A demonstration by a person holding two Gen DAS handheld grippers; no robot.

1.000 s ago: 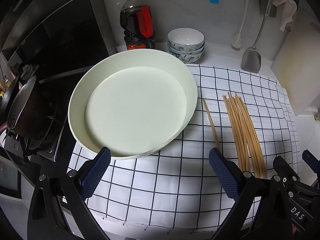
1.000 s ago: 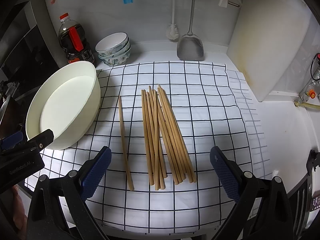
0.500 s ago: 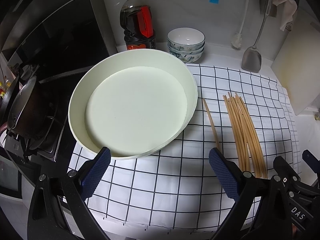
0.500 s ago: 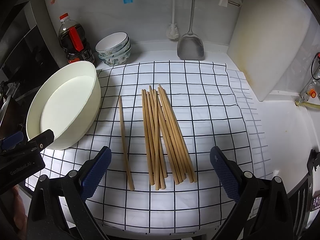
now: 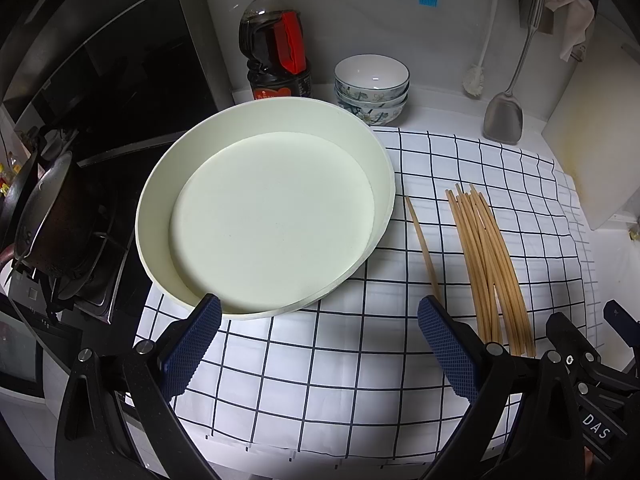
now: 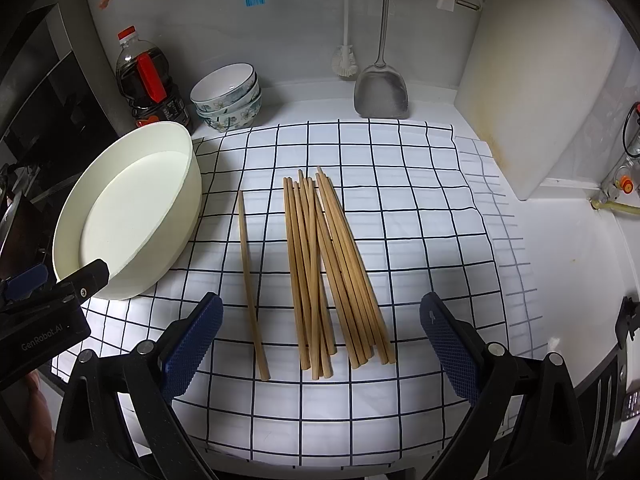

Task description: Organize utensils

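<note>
A bundle of several wooden chopsticks [image 6: 332, 268] lies on a black-and-white checked cloth [image 6: 420, 240]; it also shows in the left wrist view [image 5: 488, 264]. One single chopstick [image 6: 251, 284] lies apart to its left, also in the left wrist view [image 5: 423, 246]. A large cream round basin [image 5: 264, 216] stands empty on the cloth's left side and shows in the right wrist view [image 6: 128, 216]. My left gripper [image 5: 320, 344] is open and empty before the basin. My right gripper [image 6: 320, 344] is open and empty just before the chopsticks' near ends.
A dark sauce bottle [image 5: 276, 52] and stacked bowls [image 5: 372, 88] stand at the back. A metal spatula [image 6: 382, 88] and brush [image 6: 346, 60] hang on the wall. A white cutting board [image 6: 540, 80] leans right. A stove with a pan [image 5: 48, 220] is left.
</note>
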